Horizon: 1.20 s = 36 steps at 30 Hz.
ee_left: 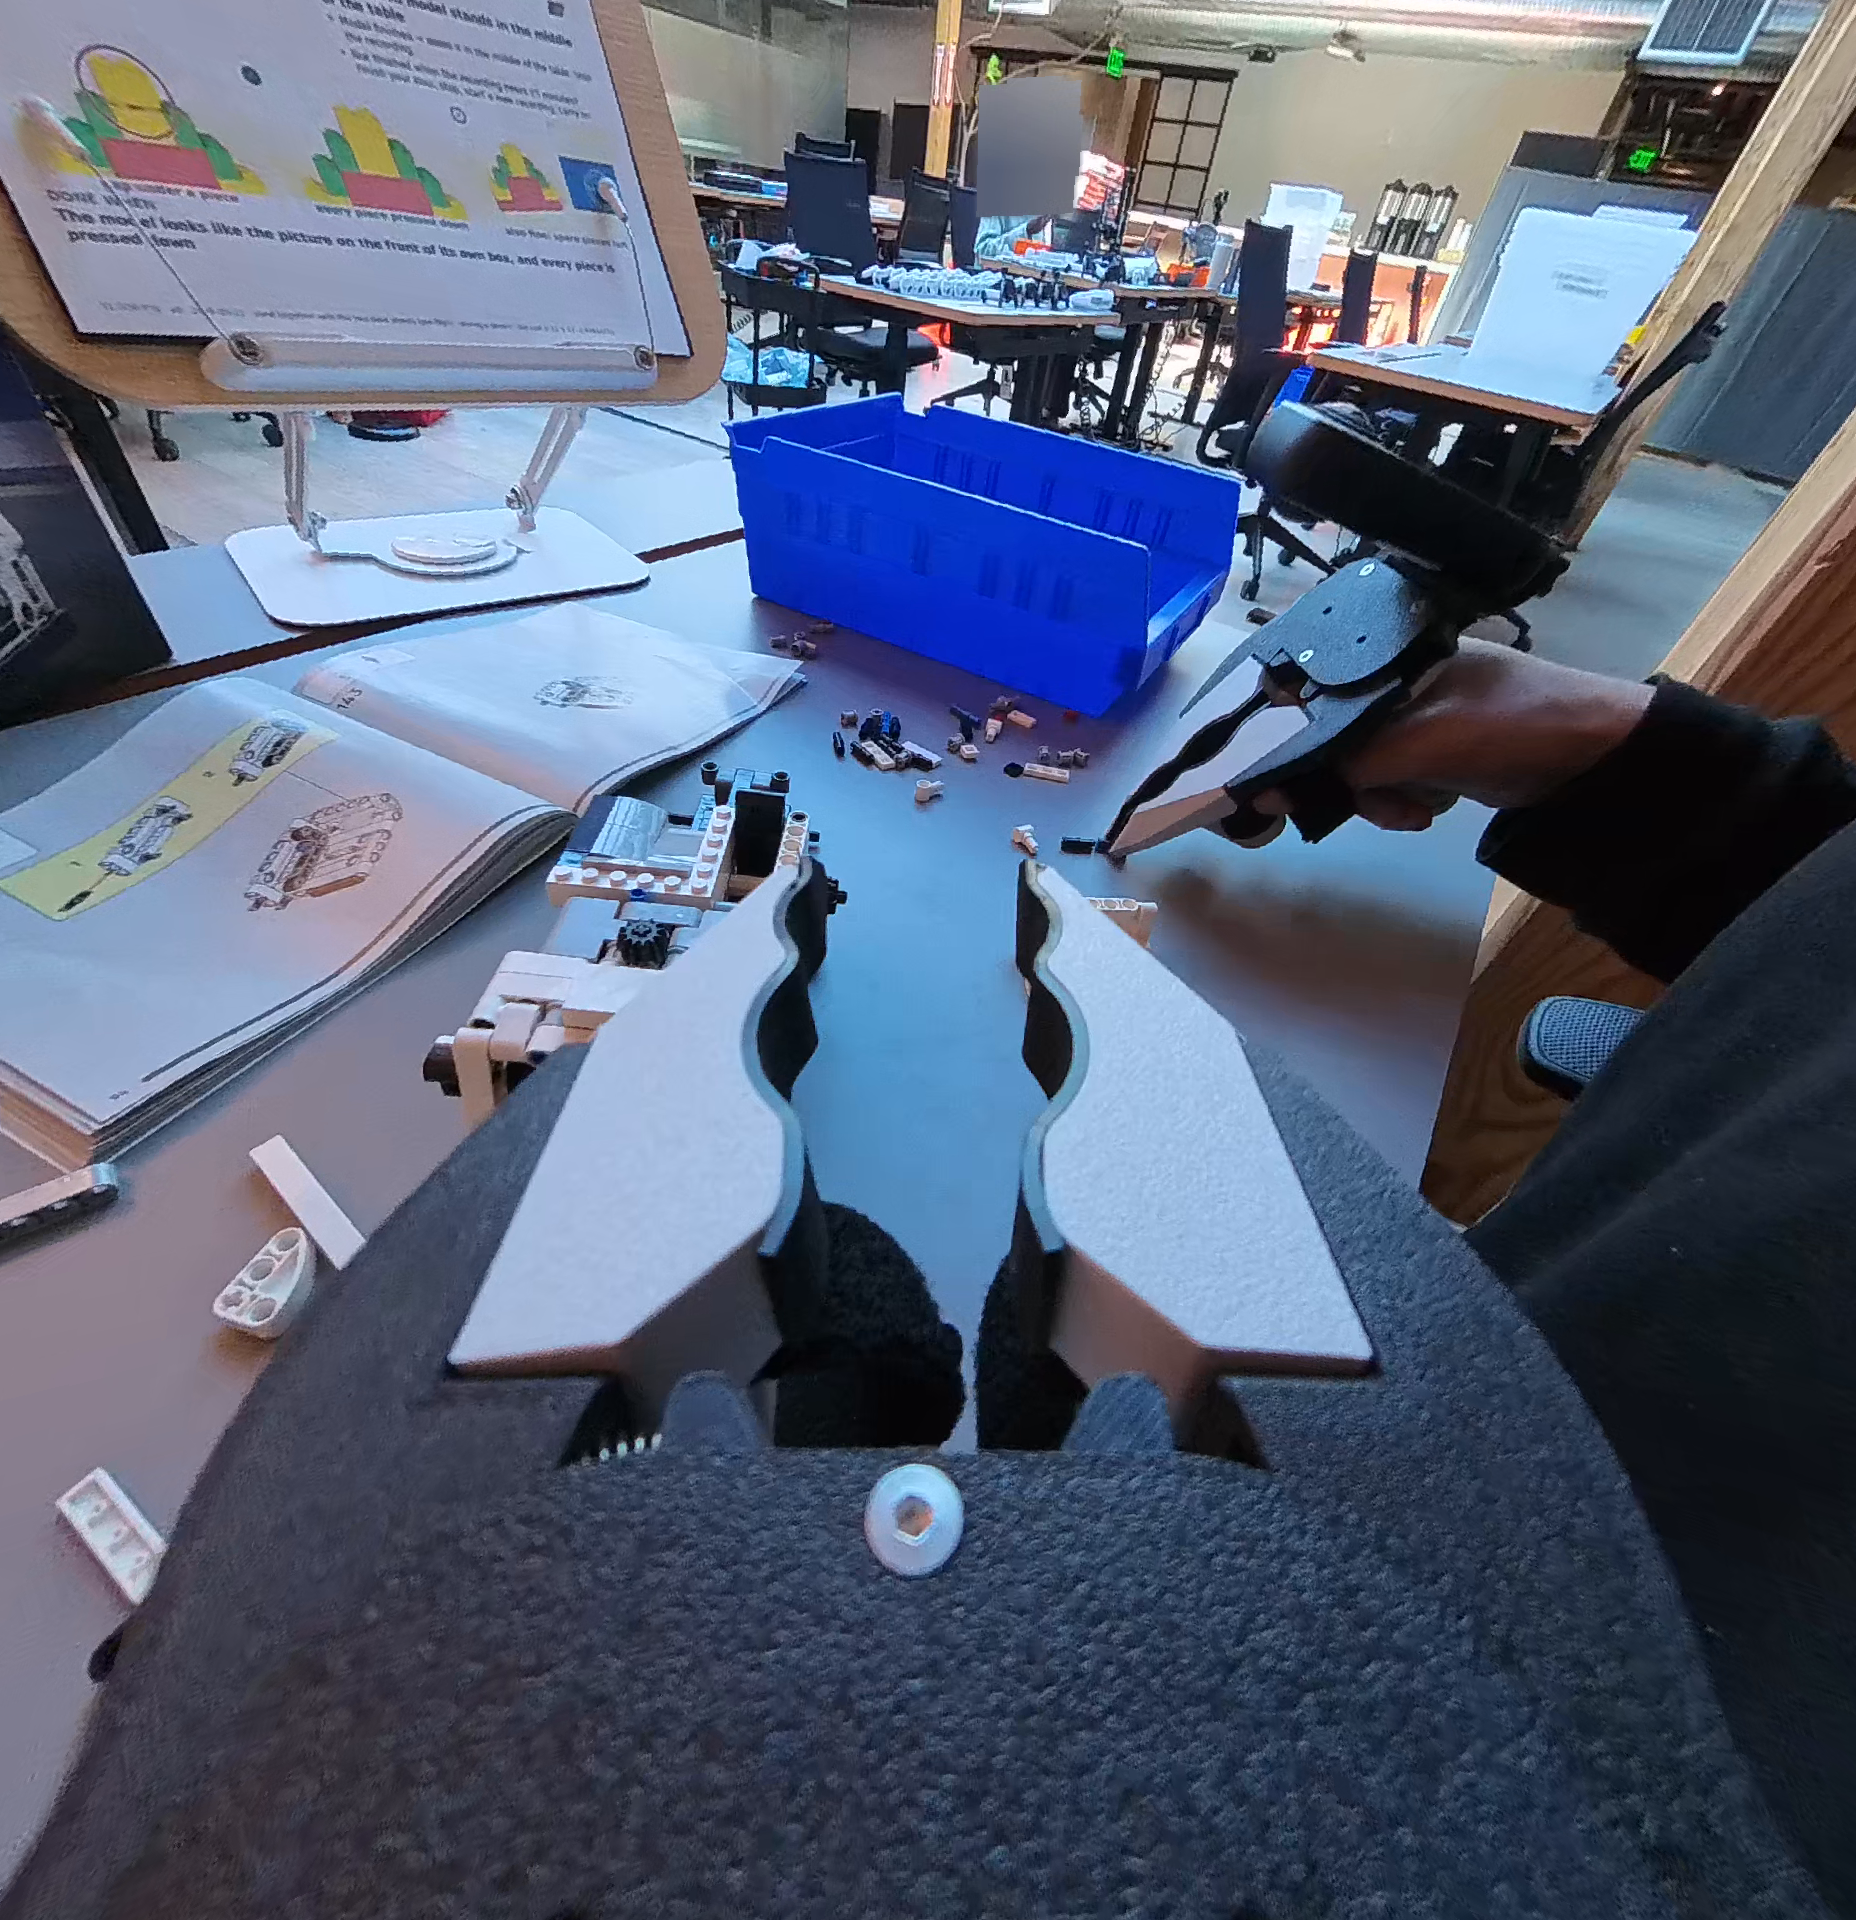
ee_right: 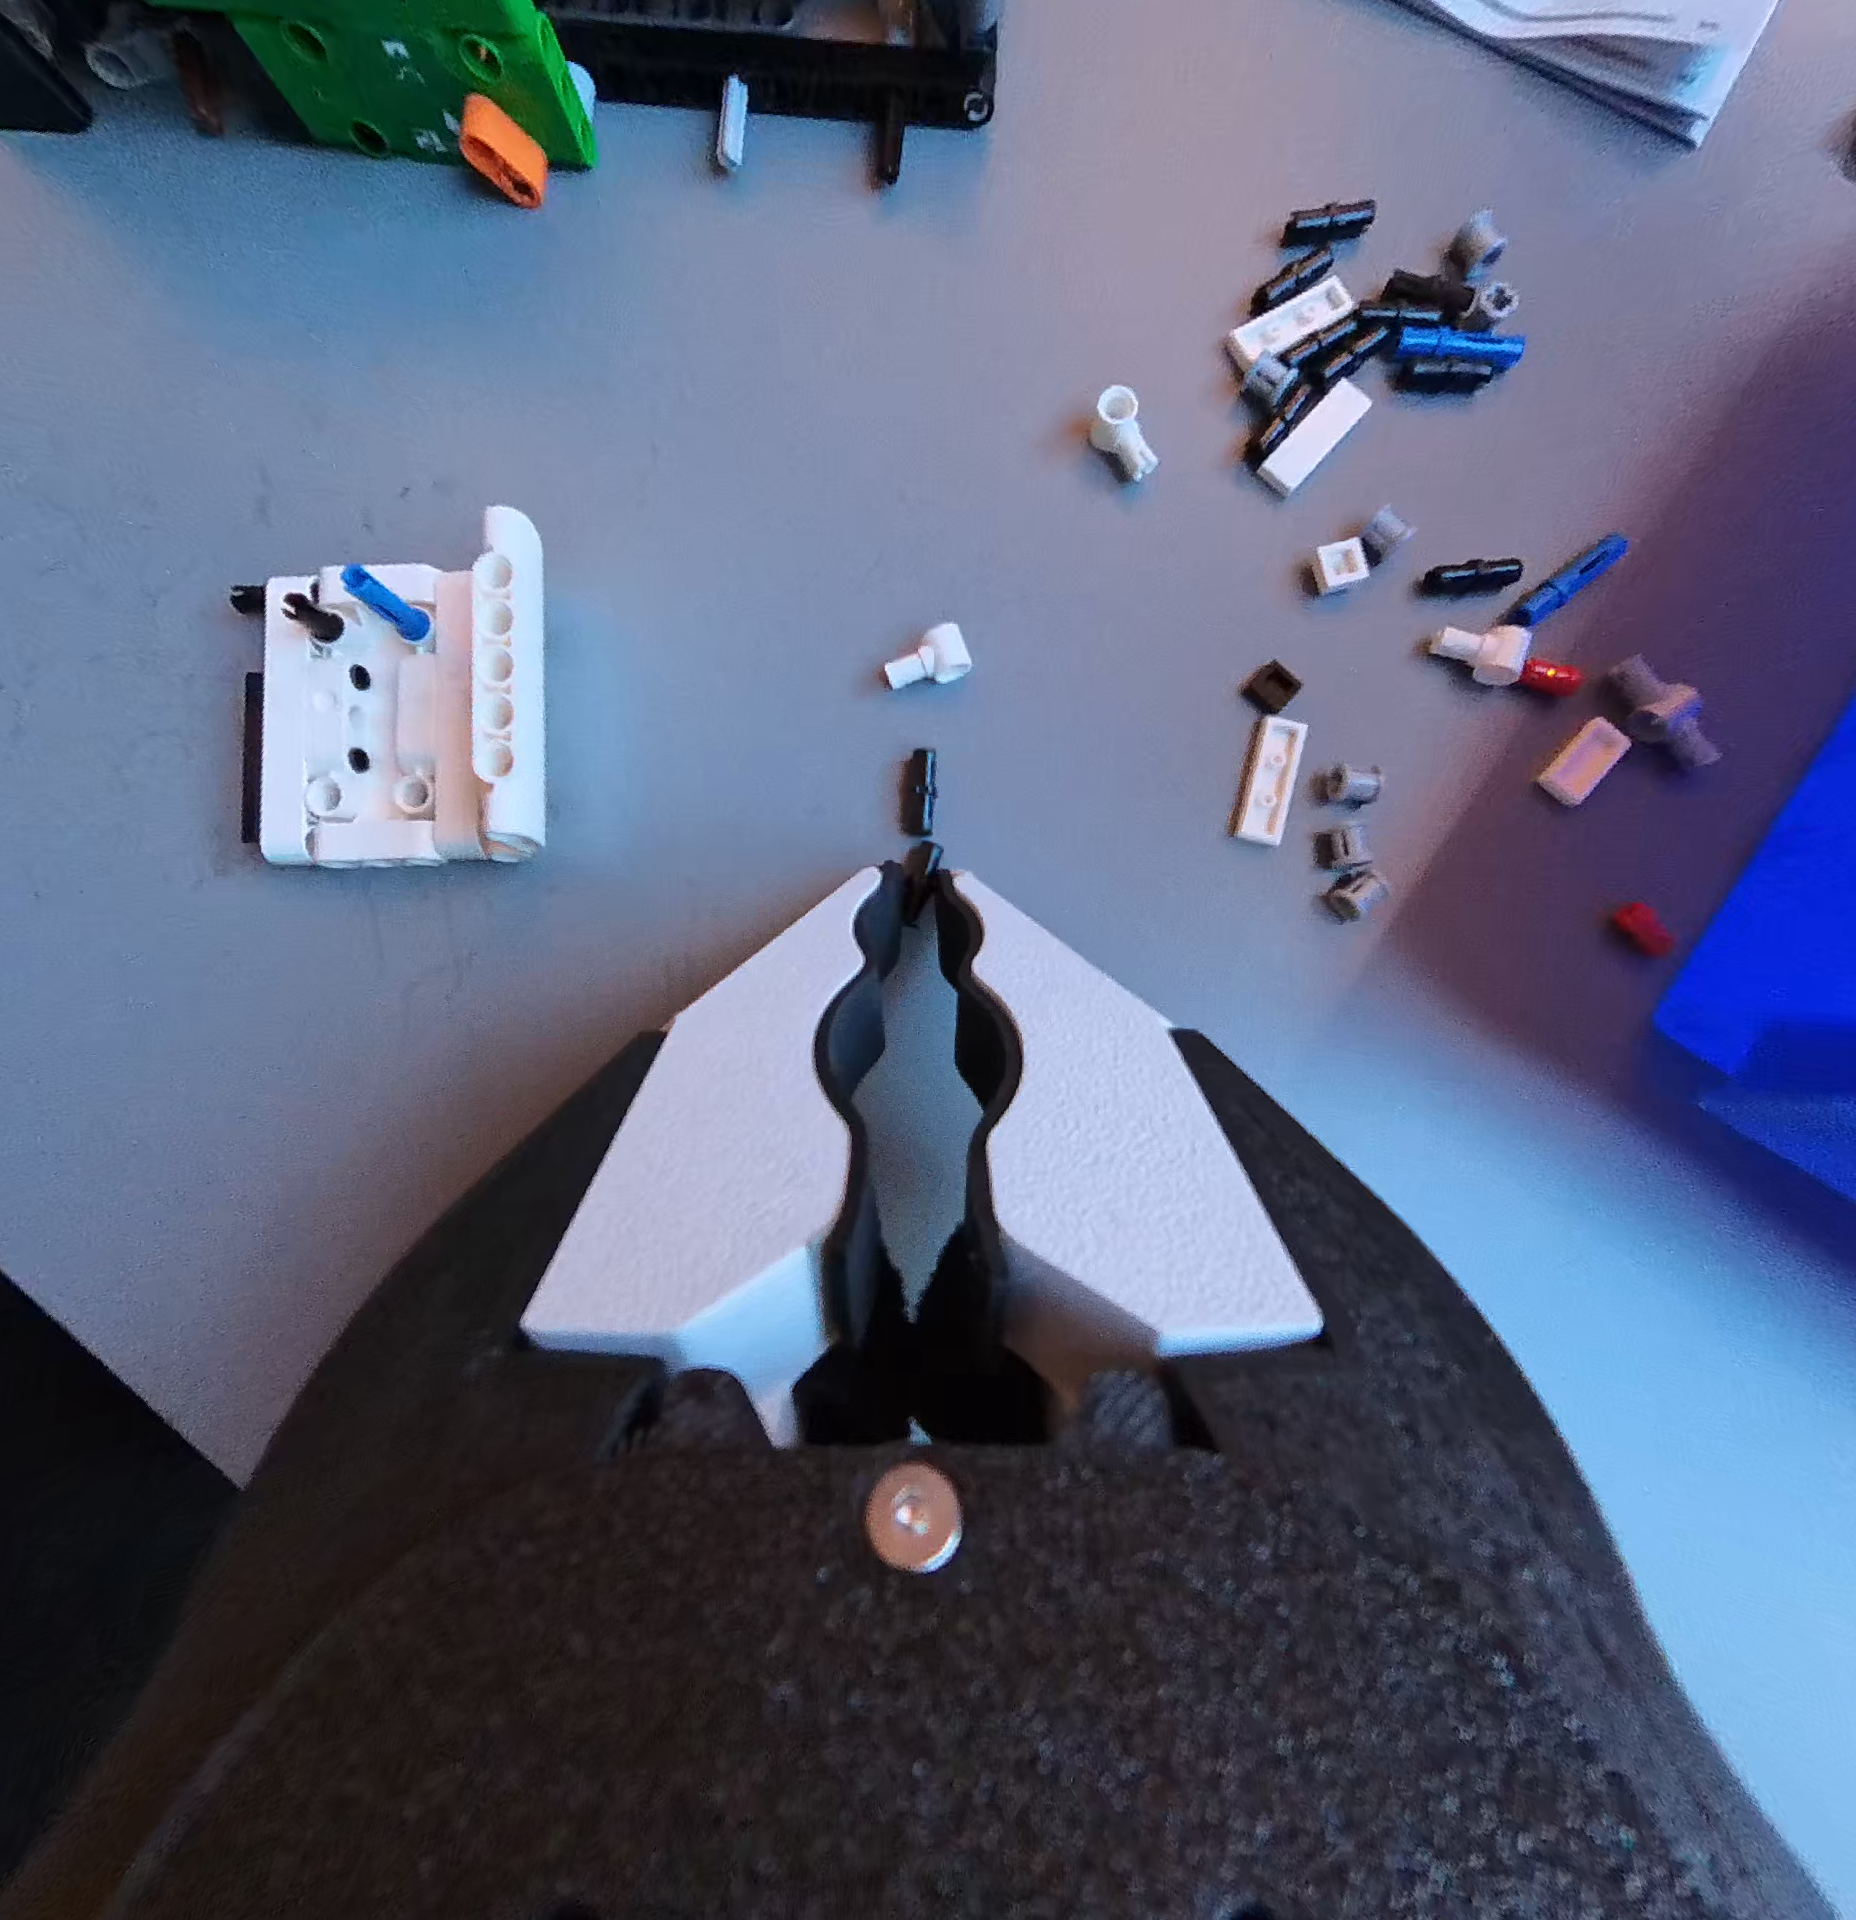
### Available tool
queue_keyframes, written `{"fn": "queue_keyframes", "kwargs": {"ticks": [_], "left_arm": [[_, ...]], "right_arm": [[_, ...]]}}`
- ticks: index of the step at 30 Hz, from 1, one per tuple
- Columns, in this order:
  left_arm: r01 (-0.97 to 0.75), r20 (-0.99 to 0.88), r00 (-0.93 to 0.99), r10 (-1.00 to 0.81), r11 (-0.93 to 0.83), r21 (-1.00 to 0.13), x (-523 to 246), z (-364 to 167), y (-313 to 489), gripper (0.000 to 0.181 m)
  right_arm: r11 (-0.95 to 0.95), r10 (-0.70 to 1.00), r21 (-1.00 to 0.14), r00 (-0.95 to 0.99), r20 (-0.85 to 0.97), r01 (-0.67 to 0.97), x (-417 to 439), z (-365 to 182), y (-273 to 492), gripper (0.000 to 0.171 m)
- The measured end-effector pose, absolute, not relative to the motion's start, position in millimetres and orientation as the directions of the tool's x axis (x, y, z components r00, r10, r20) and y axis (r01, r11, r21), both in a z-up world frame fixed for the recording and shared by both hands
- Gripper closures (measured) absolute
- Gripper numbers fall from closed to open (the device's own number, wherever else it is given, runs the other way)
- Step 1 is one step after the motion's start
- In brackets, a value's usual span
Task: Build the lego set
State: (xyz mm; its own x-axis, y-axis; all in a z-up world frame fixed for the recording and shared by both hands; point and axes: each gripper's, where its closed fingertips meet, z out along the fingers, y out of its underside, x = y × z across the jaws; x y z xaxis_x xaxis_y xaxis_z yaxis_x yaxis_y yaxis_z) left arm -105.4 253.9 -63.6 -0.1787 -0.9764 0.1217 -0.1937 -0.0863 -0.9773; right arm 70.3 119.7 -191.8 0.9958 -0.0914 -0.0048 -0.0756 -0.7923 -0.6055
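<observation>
Lego pin (ee_right: 920, 881) between right gripper (ee_right: 916, 883) fingertips

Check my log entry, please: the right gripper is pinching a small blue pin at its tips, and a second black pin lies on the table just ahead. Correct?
One detail is wrong: the pin pinched by the right gripper is black, not blue, as the right wrist view shows. The second black pin does lie on the table just ahead.

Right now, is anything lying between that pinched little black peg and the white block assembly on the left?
Nothing visible does. The right gripper is shut on the small black peg; only bare grey table lies toward the white block assembly. A second black peg lies straight ahead, off that path.
</observation>
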Motion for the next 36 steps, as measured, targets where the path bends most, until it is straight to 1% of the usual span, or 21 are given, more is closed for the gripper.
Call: {"fn": "queue_keyframes", "kwargs": {"ticks": [3,5,7,9,11,13,16,18,21,25,28,34,36], "left_arm": [[-0.194,0.119,-0.175,-0.977,-0.084,-0.977,-106.2,-63.8,253.5,0.146],[-0.198,0.112,-0.174,-0.978,-0.076,-0.977,-106.2,-65.0,253.2,0.146],[-0.2,0.109,-0.176,-0.978,-0.073,-0.977,-105.4,-65.4,253.0,0.146],[-0.2,0.107,-0.178,-0.978,-0.071,-0.977,-104.6,-65.2,253.2,0.146],[-0.196,0.103,-0.175,-0.979,-0.068,-0.978,-104.1,-64.3,254.2,0.146],[-0.199,0.098,-0.17,-0.981,-0.063,-0.978,-103.9,-64.6,256.2,0.146],[-0.202,0.092,-0.157,-0.983,-0.059,-0.978,-104.6,-65.4,261.0,0.146],[-0.199,0.103,-0.155,-0.982,-0.071,-0.977,-104.3,-65.6,263.6,0.146],[-0.205,0.11,-0.156,-0.982,-0.077,-0.976,-102.6,-68.0,266.9,0.146],[-0.207,0.106,-0.142,-0.984,-0.075,-0.976,-101.2,-69.9,273.6,0.146],[-0.203,0.126,-0.137,-0.982,-0.097,-0.974,-100.0,-70.3,278.1,0.146],[-0.21,0.147,-0.141,-0.979,-0.116,-0.971,-95.8,-74.1,281.4,0.146],[-0.214,0.144,-0.143,-0.979,-0.111,-0.971,-94.5,-74.4,281.1,0.146]], "right_arm": [[-0.793,-0.093,-0.604,0.996,-0.001,-0.075,72.2,-190.0,119.2,0.159],[-0.765,-0.103,-0.64,0.995,0.01,-0.073,78.2,-179.7,122.7,0.155],[-0.702,-0.181,-0.706,0.982,0.047,-0.096,99.2,-163.7,131.7,0.151],[-0.635,-0.28,-0.758,0.959,0.045,-0.15,121.8,-154.5,142.6,0.151],[-0.609,-0.365,-0.765,0.93,0.037,-0.209,139.7,-158.6,152.7,0.15],[-0.601,-0.423,-0.767,0.904,0.063,-0.228,153.9,-164.2,161.7,0.149],[-0.578,-0.475,-0.772,0.879,0.052,-0.266,167.1,-168.0,177.1,0.148],[-0.563,-0.477,-0.776,0.879,0.024,-0.284,172.3,-169.4,190.5,0.148],[-0.603,-0.447,-0.742,0.895,0.011,-0.292,176.3,-180.1,202.9,0.146],[-0.623,-0.437,-0.73,0.899,0.027,-0.281,183.4,-186.0,207.1,0.147],[-0.628,-0.424,-0.721,0.906,0.001,-0.293,184.1,-190.3,209.3,0.147],[-0.644,-0.398,-0.719,0.917,0.021,-0.263,184.2,-190.5,210.6,0.156],[-0.651,-0.393,-0.712,0.919,0.02,-0.262,183.5,-190.6,209.5,0.156]]}}
